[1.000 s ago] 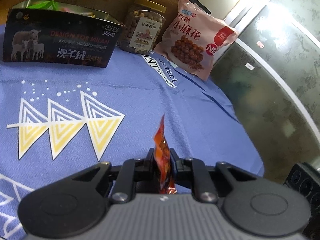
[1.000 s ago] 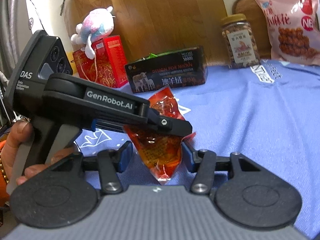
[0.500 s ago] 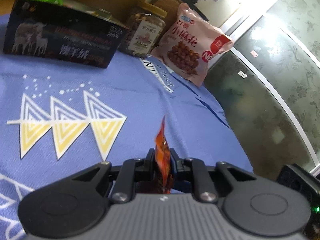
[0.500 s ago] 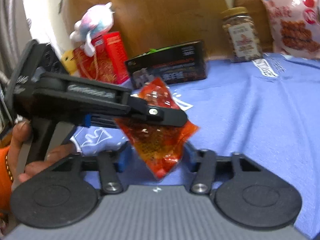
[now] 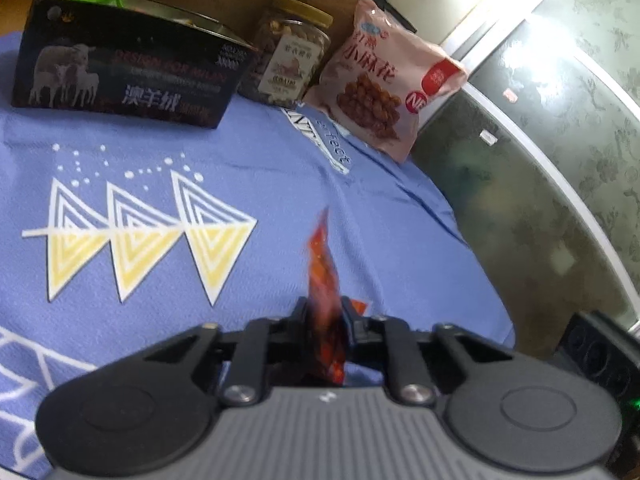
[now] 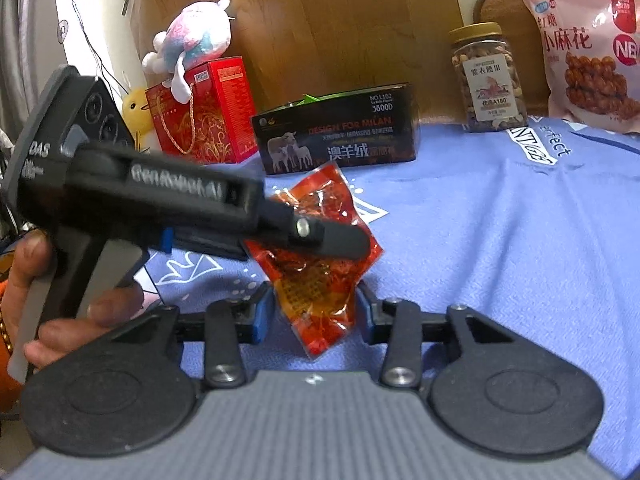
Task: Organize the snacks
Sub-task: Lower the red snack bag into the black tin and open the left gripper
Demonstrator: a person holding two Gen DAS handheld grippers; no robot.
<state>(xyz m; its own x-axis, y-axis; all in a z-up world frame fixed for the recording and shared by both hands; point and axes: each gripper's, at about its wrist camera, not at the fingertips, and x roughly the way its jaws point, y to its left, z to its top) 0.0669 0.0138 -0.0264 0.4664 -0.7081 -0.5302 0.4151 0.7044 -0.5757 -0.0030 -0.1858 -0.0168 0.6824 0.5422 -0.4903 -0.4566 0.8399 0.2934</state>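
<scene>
My left gripper is shut on a red-orange snack packet, seen edge-on in the left wrist view. In the right wrist view the same packet hangs flat above the blue cloth, held by the left gripper coming in from the left. My right gripper is open; its jaws stand on either side of the packet's lower end without touching it. A black open box with a sheep picture stands behind.
A nut jar and a pink snack bag stand at the back right. A red gift box with a plush toy stands at the back left. The blue cloth ends at the right.
The left gripper has carried the packet slightly up and right over the cloth. The packet's lower end still hangs between the right gripper's open jaws.
</scene>
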